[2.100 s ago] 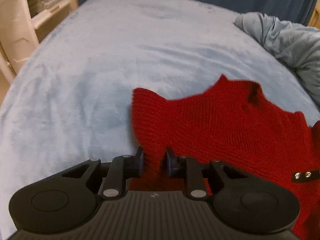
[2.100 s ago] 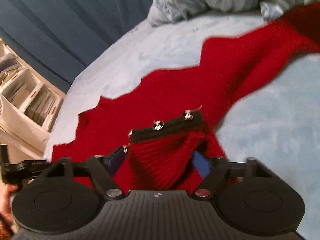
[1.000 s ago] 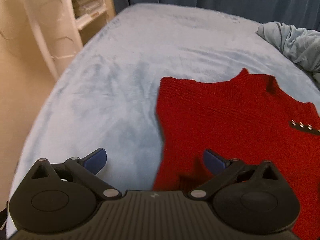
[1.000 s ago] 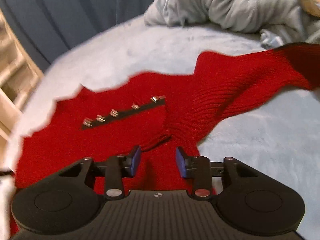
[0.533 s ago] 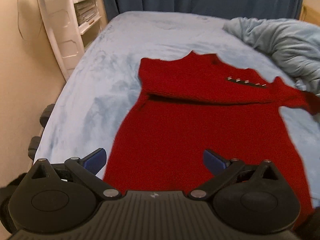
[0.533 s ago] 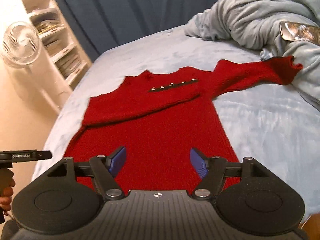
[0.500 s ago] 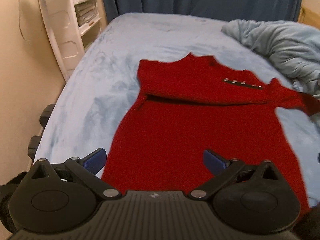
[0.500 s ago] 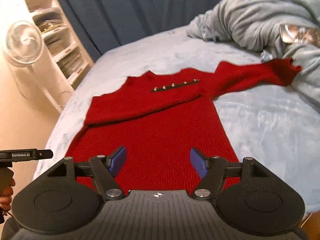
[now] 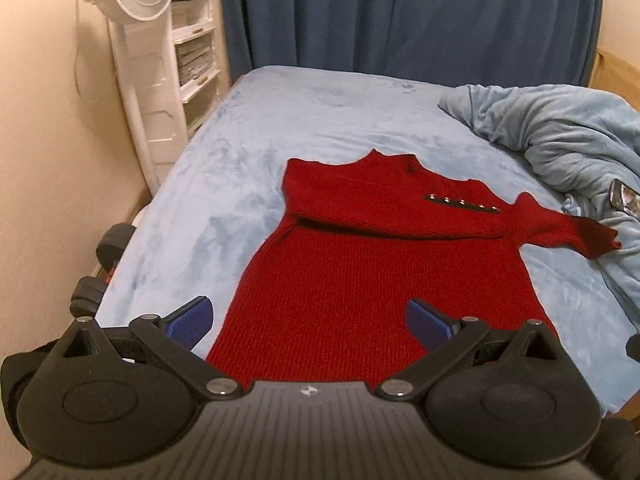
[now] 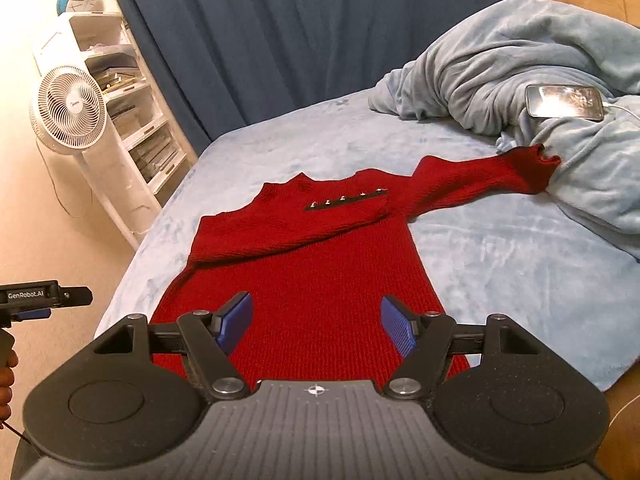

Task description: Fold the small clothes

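Note:
A red knit sweater dress (image 9: 380, 276) lies flat on the light blue bed (image 9: 320, 120). One sleeve is folded across the chest, its black cuff with metal studs (image 9: 460, 204) on top. The other sleeve (image 10: 480, 180) stretches out right onto a blanket. The dress also shows in the right wrist view (image 10: 312, 280). My left gripper (image 9: 310, 320) is open and empty, held back above the hem. My right gripper (image 10: 316, 324) is open and empty, also above the hem. The left gripper's body shows at the far left of the right wrist view (image 10: 36, 300).
A crumpled light blue blanket (image 10: 520, 80) lies on the bed's right side with a phone (image 10: 564, 102) on it. A white fan (image 10: 72, 108) and white shelves (image 9: 192, 52) stand left of the bed. A dark blue curtain (image 9: 400, 12) hangs behind.
Both grippers let go of the sweater, opened, and pulled back and up from the bed. The left sleeve now lies folded across the chest.

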`<state>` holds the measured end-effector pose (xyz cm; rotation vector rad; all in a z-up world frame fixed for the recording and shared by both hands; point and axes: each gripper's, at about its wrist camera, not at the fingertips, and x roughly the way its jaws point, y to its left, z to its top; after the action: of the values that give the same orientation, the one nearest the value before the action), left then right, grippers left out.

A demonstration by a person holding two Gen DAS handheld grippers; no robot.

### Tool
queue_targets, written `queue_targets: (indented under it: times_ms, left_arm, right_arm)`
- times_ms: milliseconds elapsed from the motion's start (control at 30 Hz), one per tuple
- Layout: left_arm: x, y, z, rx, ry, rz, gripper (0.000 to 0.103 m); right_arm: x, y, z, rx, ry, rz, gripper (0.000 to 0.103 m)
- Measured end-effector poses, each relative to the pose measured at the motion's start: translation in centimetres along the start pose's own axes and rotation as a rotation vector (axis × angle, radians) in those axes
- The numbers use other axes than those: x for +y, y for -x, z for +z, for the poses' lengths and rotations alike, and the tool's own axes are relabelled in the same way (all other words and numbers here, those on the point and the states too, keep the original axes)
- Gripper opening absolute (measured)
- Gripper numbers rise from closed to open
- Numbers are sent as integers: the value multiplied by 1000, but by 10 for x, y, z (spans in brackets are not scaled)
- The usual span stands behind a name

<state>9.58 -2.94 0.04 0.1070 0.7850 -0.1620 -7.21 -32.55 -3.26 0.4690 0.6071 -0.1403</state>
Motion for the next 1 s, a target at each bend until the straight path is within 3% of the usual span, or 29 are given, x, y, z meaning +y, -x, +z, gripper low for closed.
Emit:
queue_targets:
  times_ms: [267, 667, 1000]
  left_arm:
    - [7, 7, 4, 0, 44, 7, 103]
    - [3, 7, 0, 8, 32, 13, 103]
    - [9, -27, 3, 64, 60, 24, 103]
  right_arm:
    - [-5, 0, 0, 5, -17, 2, 73]
    - [-14, -4, -5, 19, -43, 3, 74]
    - [-22, -34, -3, 61, -57, -14, 74]
